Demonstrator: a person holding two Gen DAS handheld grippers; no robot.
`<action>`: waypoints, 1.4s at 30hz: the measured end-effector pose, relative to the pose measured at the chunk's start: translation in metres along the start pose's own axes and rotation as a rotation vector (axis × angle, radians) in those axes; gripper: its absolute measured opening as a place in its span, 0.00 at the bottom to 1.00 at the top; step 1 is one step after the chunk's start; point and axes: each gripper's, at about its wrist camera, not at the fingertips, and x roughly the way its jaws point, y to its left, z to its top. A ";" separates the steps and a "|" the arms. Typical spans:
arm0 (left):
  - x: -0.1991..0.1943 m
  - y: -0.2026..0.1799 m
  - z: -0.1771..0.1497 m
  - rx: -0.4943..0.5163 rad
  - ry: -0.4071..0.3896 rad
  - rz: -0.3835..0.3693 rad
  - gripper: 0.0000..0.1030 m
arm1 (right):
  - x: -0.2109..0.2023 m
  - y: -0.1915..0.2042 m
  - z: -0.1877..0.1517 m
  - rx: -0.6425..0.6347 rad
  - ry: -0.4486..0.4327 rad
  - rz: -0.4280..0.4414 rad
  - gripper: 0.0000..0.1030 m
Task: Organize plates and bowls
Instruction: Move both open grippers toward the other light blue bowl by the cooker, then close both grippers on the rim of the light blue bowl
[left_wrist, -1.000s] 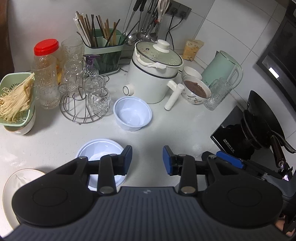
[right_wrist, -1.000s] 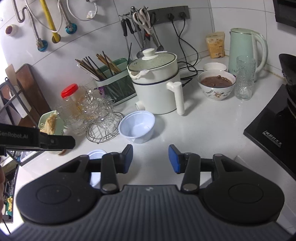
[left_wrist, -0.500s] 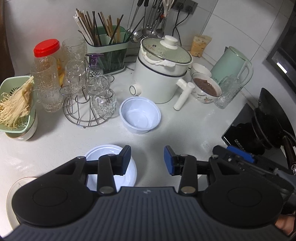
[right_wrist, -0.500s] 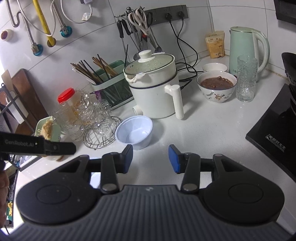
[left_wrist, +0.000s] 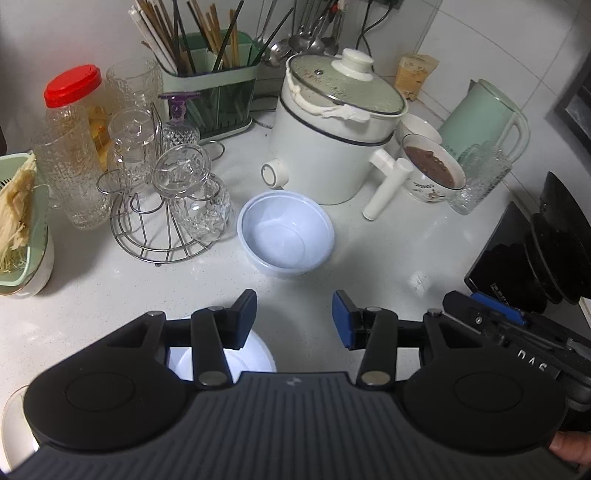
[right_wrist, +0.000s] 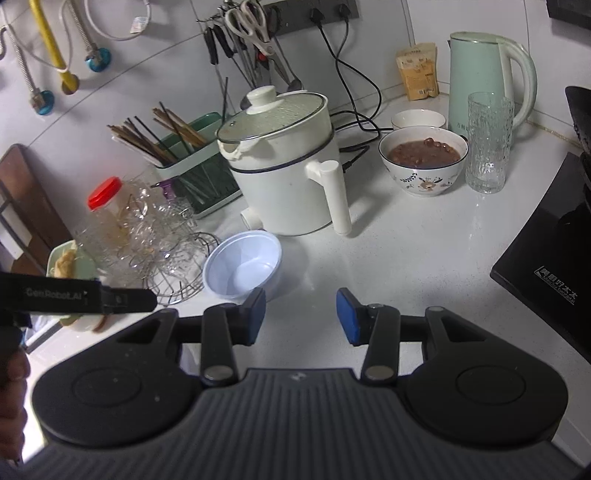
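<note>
**Both grippers hover spread over the counter, nothing held**

At the centre of the left wrist frame sits the pale blue plastic bowl (left_wrist: 286, 238), upright on the white speckled counter (left_wrist: 369, 266), just below the white electric pot (left_wrist: 328, 147). The left gripper (left_wrist: 294, 320) has just been widening, nothing between its pads. A second white round bowl (left_wrist: 255, 356) lies under its left finger. The right gripper (right_wrist: 301, 315) stands spread, empty.

A home kitchen — a white bench (right_wrist: 424, 258) against white tiled walls, crowded with cooking gear. An electric pot (right_wrist: 284, 170) with a glass lid, a green kettle (right_wrist: 484, 74), a chopstick holder (left_wrist: 210, 92), glasses on a wire rack (left_wrist: 162, 225) and a bowl of food (right_wrist: 424, 158) stand on it — scissors (right_wrist: 247, 22) and utensils hang by a wall socket, and a black hob (right_wrist: 546, 266) sits at the right.
</note>
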 end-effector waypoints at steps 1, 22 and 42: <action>0.003 0.000 0.003 0.002 0.002 0.000 0.50 | 0.003 -0.001 0.002 0.003 -0.001 -0.002 0.45; 0.103 0.046 0.035 -0.117 0.057 0.076 0.52 | 0.114 0.003 0.029 0.048 0.123 0.072 0.45; 0.139 0.063 0.044 -0.133 0.100 0.029 0.32 | 0.173 0.016 0.031 0.008 0.160 0.085 0.34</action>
